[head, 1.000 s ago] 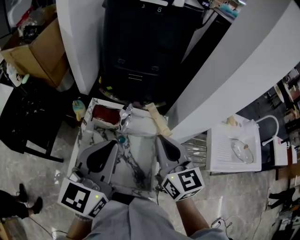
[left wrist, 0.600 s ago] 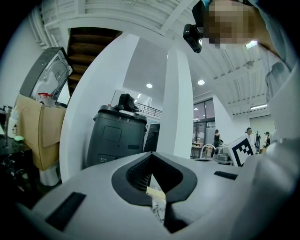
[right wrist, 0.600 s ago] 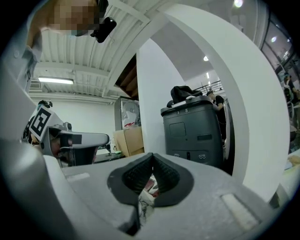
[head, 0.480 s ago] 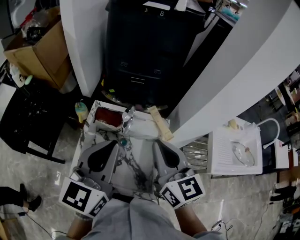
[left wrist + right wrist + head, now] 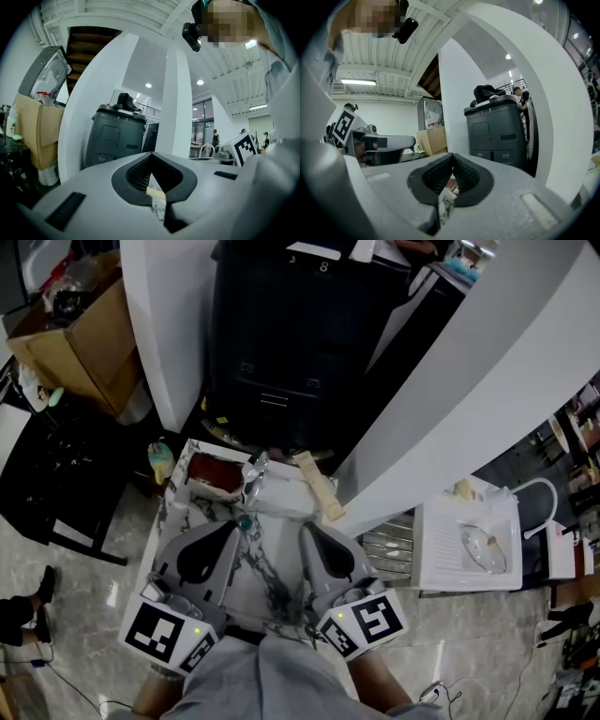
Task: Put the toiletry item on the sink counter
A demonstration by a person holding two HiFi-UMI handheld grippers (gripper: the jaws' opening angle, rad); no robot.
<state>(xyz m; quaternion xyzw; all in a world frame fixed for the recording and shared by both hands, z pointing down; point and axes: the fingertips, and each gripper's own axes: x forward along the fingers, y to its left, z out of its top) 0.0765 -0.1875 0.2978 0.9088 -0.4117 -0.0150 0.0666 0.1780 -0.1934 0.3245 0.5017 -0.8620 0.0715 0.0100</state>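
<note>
Right gripper (image 5: 306,531) just nudged inward over the sink counter's (image 5: 270,563) near edge, it and the left gripper (image 5: 232,529) both pinched closed and empty, clear-wrapped toiletry item (image 5: 251,486) already lying toward the far edge, so probably done.

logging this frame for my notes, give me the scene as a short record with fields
surface: marbled top
left gripper: fingers together, nothing between, above the marbled top
right gripper: fingers together, nothing between, above the marbled top
far end of top: red item, clear crinkled item, long beige item
behind: dark bin
</note>
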